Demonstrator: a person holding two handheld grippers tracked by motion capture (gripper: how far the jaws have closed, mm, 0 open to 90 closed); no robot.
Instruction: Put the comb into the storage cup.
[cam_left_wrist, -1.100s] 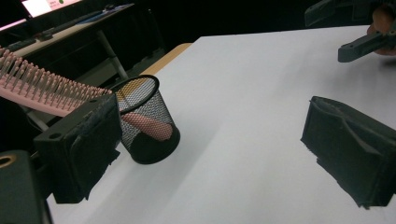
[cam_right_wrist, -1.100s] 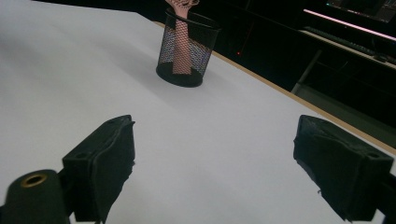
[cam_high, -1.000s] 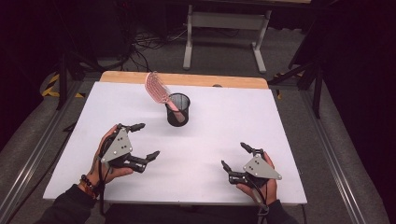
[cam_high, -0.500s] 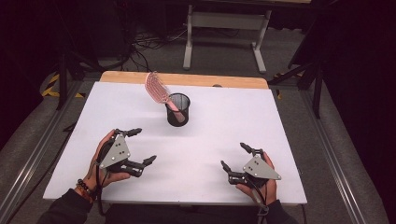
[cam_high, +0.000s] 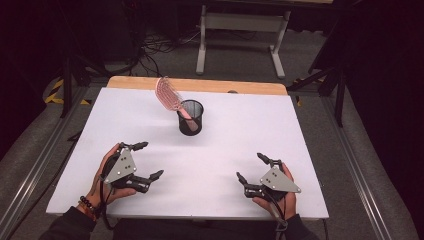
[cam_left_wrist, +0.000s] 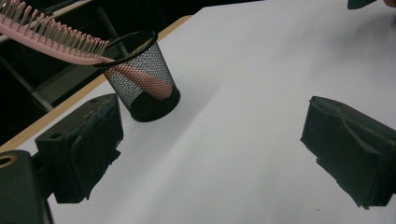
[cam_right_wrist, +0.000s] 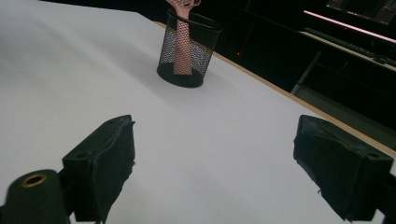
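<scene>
- Lower left of the high view: left hand (cam_high: 102, 177) entering from the bottom edge, dark sleeve and a bead bracelet at the wrist, palm wrapped around the tool, low over the white table (cam_high: 75, 150).
- Left gripper (cam_high: 145, 161) with jaws spread wide, one tip pointing up the frame, the other to the right; nothing between them, nothing touched.
- In the left gripper view, same wide gap between the two black pads (cam_left_wrist: 84, 140), only bare white surface in it.
- Upper middle of the high view: black mesh cup (cam_high: 190, 117) upright on the table, well apart from both tools.
- Pink hairbrush (cam_high: 168, 94) standing in the cup, handle down inside, bristled head leaning over the rim toward the upper left.
- Lower right of the high view: right hand (cam_high: 277, 197) also entering from the bottom edge, holding its tool from behind, grey plate on top.
- Right gripper (cam_high: 251, 168) likewise spread wide and empty, tips directed to the upper left of the frame.
- In the right gripper view, cup and brush handle at the upper middle, far beyond the open jaws.
</scene>
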